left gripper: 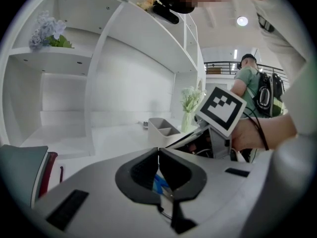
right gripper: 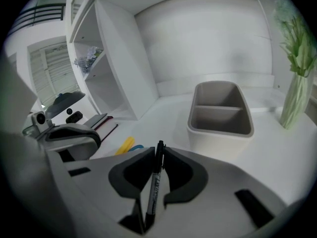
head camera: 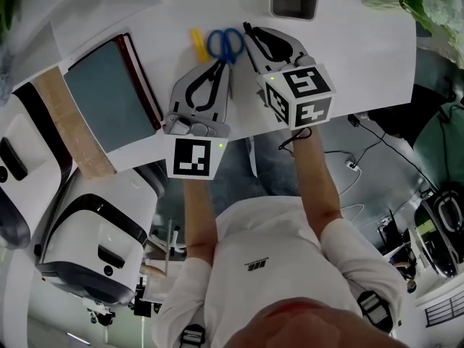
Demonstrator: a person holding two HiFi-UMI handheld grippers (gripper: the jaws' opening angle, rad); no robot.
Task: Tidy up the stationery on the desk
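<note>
Blue-handled scissors [head camera: 225, 42] lie on the white desk [head camera: 348, 56]. My left gripper [head camera: 221, 64] is shut on their blades, and the handles stick out past its tips. In the left gripper view the jaws [left gripper: 158, 151] meet at the tips, with blue plastic of the scissors [left gripper: 159, 183] showing in the gap behind them. Just to the right, my right gripper [head camera: 250, 29] is shut on a black marker [right gripper: 153, 192], which stands between the jaws [right gripper: 159, 152] with its end poking past the tips. A yellow pen-like item [head camera: 198, 43] lies left of the scissors.
A grey two-compartment organizer [right gripper: 218, 133] stands ahead of the right gripper, at the desk's back [head camera: 293, 6]. A vase of green stems [right gripper: 294, 98] is to its right. A grey-green notebook [head camera: 109, 96] lies at the left. White shelving [left gripper: 74, 58] rises behind.
</note>
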